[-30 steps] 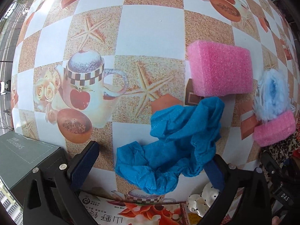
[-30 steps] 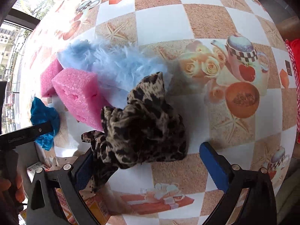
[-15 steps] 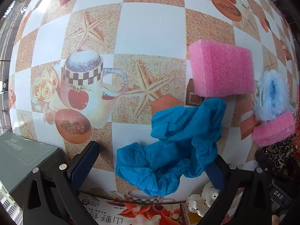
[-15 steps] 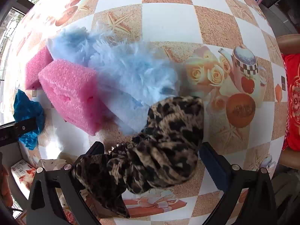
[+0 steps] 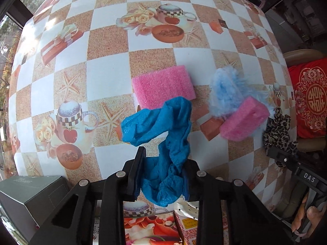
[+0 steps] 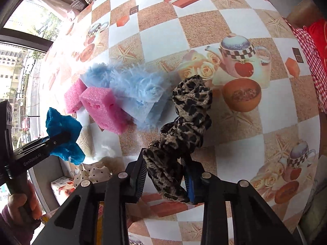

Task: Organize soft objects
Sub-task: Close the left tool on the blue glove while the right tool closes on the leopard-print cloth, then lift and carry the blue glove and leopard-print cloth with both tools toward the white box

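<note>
Above the patterned table, the left gripper pinches a blue cloth and the right gripper a leopard-print fabric; each limp, dangling tail may snag the pink sponges or slip free.

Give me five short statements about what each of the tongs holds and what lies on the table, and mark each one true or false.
1. The left tongs are shut on the blue cloth. True.
2. The right tongs are open with nothing between them. False: they are shut on the leopard-print cloth.
3. Two pink sponges lie on the table. True.
4. The fluffy light-blue piece lies far from both sponges. False: it touches the nearer pink sponge, which partly rests on it.
5. The tablecloth is plain white. False: it is checkered, with printed teapots, roses and starfish.
</note>
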The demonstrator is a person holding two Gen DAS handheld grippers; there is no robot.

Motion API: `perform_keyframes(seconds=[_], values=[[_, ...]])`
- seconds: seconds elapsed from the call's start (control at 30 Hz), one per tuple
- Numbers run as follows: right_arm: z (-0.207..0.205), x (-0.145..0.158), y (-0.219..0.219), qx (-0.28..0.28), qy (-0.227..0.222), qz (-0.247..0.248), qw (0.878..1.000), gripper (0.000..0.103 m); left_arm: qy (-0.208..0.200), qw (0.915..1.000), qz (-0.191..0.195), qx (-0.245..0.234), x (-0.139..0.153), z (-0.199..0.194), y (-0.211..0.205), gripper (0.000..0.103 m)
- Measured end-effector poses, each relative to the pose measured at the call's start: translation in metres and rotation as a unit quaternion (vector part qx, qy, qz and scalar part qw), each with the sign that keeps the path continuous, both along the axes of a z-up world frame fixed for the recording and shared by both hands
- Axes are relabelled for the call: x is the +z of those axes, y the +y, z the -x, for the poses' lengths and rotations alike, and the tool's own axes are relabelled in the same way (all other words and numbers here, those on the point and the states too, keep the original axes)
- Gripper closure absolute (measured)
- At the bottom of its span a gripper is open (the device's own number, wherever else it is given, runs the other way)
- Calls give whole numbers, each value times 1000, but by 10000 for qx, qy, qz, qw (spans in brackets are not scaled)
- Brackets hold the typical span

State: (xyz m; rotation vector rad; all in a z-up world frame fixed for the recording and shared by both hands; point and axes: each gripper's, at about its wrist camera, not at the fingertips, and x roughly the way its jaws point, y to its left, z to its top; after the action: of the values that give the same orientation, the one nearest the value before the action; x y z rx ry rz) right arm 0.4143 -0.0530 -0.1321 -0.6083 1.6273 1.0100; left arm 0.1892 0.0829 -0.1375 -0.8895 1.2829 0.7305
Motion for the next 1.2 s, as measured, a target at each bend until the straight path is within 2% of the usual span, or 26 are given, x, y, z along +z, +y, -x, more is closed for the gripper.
perform_keyframes(seconds=[0.07, 0.23, 0.33, 0.4, 0.43, 0.5, 0.53, 0.6, 0.67, 0.73, 0.77, 0.83, 1.07, 1.2], values=[[-17, 9, 1, -104, 42, -56, 9999, 73, -77, 9998, -120, -133, 16, -8, -4, 70], [-29, 30, -6, -221, -15, -189, 9996, 73, -305, 9965, -398, -676, 49, -34, -26, 70], [-24, 26, -10, -323, 164, -140, 9992, 73, -354, 9943, -478, -886, 60, -47, -39, 70], [-24, 23, -8, -286, 125, -104, 9995, 72, -384, 9941, -432, -913, 62, -47, -43, 70], [-20, 21, -2, -147, 41, -44, 9999, 68, -379, 9941, -420, -928, 64, -47, -45, 70], [-3, 4, 2, 178, -224, 96, 9995, 17, -366, 9945, -370, -906, 67, -43, -47, 70], [1, -2, 7, 342, -369, 143, 9986, 15, -360, 9949, -347, -878, 69, -40, -49, 70], [9, -16, 14, 492, -460, 227, 9975, 15, -347, 9953, -332, -835, 73, -35, -51, 70], [9, -30, 22, 431, -356, 238, 9982, 15, -320, 9956, -320, -824, 76, -32, -53, 69], [8, -39, 28, 408, -340, 272, 9982, 22, -279, 9956, -338, -833, 78, -29, -55, 69], [8, -38, 31, 426, -434, 220, 9979, 26, -268, 9956, -334, -834, 78, -28, -56, 69], [10, -33, 35, 558, -335, 24, 9979, 55, -269, 9956, -330, -834, 79, -27, -57, 69], [-1, 3, 9, 147, 94, -487, 9987, 56, -457, 9919, -416, -1108, 93, -45, -75, 69], [-7, 23, -16, -75, 100, -593, 9982, 56, -607, 9864, -512, -1436, 106, -63, -94, 69]])
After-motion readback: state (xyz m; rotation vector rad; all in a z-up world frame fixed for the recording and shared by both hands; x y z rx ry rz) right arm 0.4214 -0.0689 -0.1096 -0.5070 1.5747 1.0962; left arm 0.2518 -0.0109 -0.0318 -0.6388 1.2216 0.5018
